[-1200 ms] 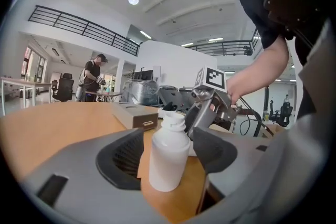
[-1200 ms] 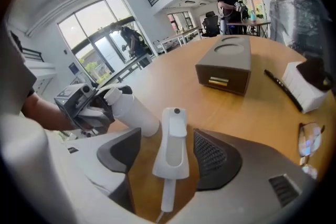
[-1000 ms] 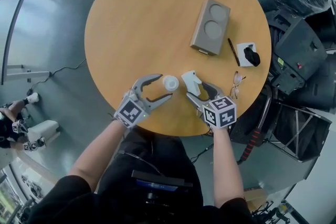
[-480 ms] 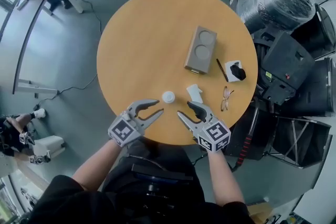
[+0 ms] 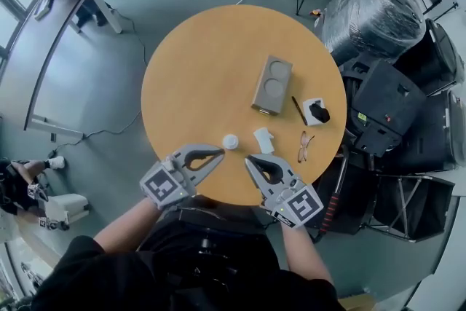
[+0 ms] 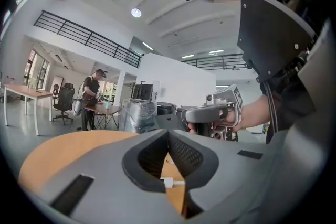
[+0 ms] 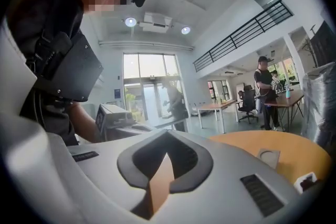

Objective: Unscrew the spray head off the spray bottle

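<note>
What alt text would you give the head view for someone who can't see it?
Seen from above, a person holds the left gripper and right gripper over the near edge of a round wooden table, jaws just closed on nothing. Beyond them sit a white bottle and its detached spray head.

- From the head we look steeply down on the round table point(image 5: 204, 76) from high above, its whole top in view.
- The left gripper point(image 5: 220, 152) carries a camera close behind its jaws; there we face level across the table's near edge towards the right gripper point(image 5: 248, 159).
- The right gripper's camera, equally close to its jaws, faces back towards the left one.
- All three views share the table's top; the head and right gripper views share the grey block point(image 5: 272, 84) point(image 7: 270, 157).
</note>
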